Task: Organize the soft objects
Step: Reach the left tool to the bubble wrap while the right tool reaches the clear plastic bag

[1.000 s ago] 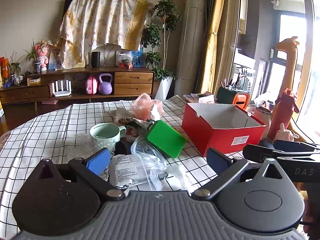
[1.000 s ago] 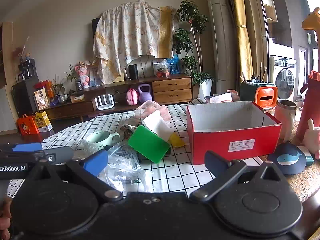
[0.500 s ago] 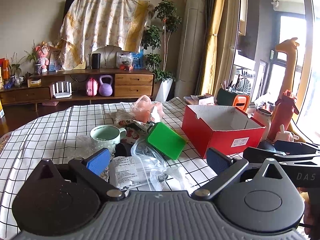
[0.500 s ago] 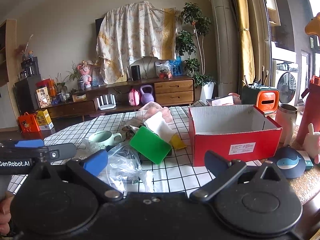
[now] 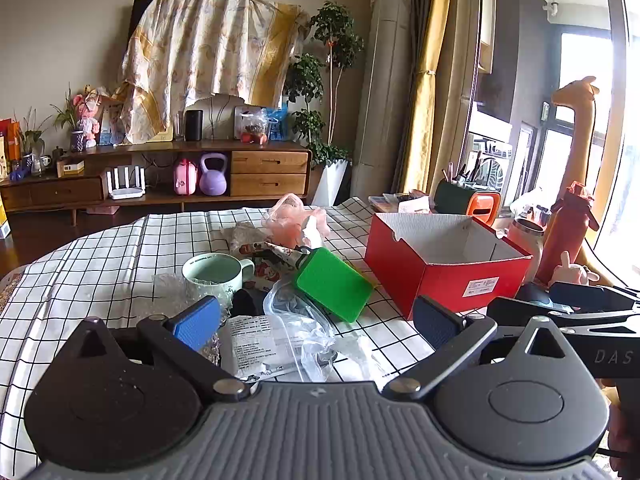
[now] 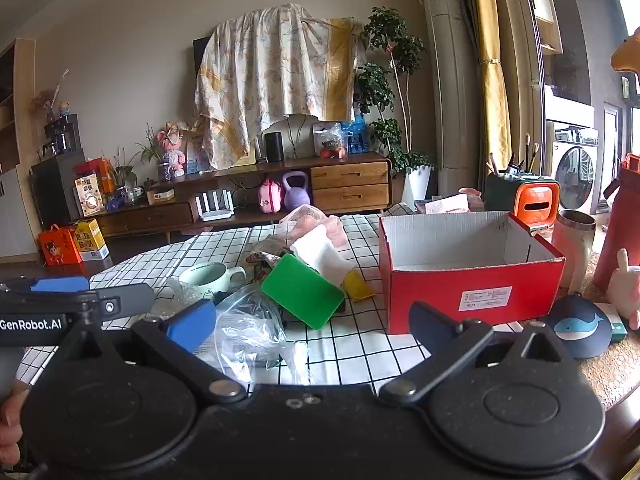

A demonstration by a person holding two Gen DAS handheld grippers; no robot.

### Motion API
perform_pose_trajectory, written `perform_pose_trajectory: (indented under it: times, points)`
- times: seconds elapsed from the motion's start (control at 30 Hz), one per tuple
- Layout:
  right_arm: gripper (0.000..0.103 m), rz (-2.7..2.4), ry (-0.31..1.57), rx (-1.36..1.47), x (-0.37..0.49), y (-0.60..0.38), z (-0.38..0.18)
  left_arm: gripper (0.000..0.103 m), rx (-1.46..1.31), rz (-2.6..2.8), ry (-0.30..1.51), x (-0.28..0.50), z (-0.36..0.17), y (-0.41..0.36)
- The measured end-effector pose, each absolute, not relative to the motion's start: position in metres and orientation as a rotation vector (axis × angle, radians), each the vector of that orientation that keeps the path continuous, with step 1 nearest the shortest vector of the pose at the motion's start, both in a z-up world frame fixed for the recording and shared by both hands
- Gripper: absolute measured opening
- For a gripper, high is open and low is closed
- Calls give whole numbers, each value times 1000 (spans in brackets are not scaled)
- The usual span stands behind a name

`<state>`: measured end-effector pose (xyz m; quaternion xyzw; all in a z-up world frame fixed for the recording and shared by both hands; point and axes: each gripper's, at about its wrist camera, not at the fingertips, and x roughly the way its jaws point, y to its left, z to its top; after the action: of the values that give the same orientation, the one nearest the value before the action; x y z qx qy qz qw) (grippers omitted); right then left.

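Observation:
A heap of soft things lies mid-table: a green sponge, a white sponge, a yellow one, a pink mesh bag, clear plastic bags and bubble wrap. An open, empty red box stands to their right. My left gripper is open and empty, above the plastic bags at the near edge. My right gripper is open and empty, before the box and the heap.
A mint green mug stands left of the heap on the checked tablecloth. Right of the box are a red bottle, a steel tumbler, a navy whale pouch and a pink plush.
Both grippers have drawn back and risen slightly, so the table objects sit a little lower and smaller in view. Both stay open and empty.

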<state>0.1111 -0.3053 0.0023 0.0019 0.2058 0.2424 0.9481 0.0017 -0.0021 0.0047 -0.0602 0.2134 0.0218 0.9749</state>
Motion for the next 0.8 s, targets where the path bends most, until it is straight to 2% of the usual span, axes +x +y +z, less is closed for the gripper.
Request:
perform_pose_trajectory:
  times: [0.8]
  points:
    - [103,502,417,0,109,-304,5,103,-142,79,429,1,4,4]
